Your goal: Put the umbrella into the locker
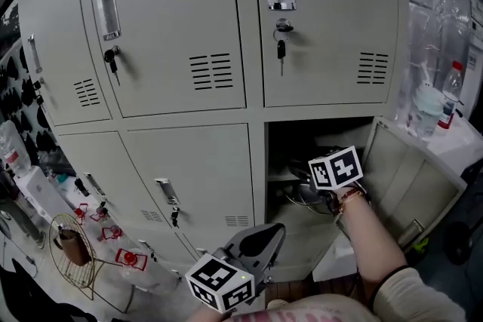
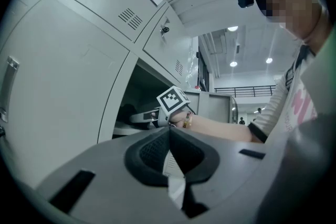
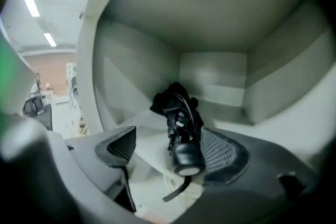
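Umbrella [image 3: 181,128] inside the locker [image 3: 210,34], between wide-apart right tongs [image 3: 170,150]

The open compartment [image 1: 321,133] is reachable from the front only, and its mouth is partly filled by the right gripper [image 1: 317,192], whose jaws are spread wide. The shelf [image 3: 152,150] is occupied by the umbrella [image 3: 181,118], with free room above. The right side is bounded by the swung-out door [image 1: 411,177]. The neighbouring door [image 1: 192,177] is shut.
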Motion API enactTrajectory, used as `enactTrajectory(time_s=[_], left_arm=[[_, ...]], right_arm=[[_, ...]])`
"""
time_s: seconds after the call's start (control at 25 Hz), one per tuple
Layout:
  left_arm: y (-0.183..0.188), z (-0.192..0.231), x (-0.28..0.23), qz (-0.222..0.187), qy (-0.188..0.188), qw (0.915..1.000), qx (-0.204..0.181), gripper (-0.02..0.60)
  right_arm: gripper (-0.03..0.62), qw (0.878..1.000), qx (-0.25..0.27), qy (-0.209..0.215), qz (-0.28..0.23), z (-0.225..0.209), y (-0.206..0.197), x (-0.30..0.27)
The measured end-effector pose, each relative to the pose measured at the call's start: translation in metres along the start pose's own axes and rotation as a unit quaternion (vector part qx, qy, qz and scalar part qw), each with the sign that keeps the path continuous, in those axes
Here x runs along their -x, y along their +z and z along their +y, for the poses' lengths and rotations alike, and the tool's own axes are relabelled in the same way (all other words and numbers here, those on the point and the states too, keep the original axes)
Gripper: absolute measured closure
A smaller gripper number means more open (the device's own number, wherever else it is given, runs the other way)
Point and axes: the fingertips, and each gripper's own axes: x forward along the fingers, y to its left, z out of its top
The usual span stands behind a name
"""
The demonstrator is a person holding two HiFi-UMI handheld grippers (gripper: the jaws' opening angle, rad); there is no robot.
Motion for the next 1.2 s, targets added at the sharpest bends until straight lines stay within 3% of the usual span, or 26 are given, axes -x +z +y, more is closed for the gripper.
enactTrajectory(time_s=[0.4, 0.68, 0.92, 1.2], left_arm=[[-0.006, -0.015, 0.014, -0.012, 0.028, 0.9995, 0.007, 0.58], [-0.011, -0.016, 0.024, -0.023, 0.068, 0.9974, 0.012, 0.58], [-0.009, -0.006, 0.023, -0.041, 0.116, 0.9921, 0.02, 0.58], [-0.007, -0.011, 0.015, -0.056, 0.131, 0.9896, 0.021, 0.58]], right_arm=[[0.238, 0.996, -0.039, -0.021, -0.083, 0.022, -0.011, 0.055], [0.251, 0.995, -0.062, -0.004, -0.079, 0.05, -0.051, 0.079], [0.284, 0.99, -0.114, 0.012, -0.081, 0.064, -0.078, 0.092], [0.341, 0.984, -0.134, 0.027, -0.116, 0.072, -0.075, 0.122]])
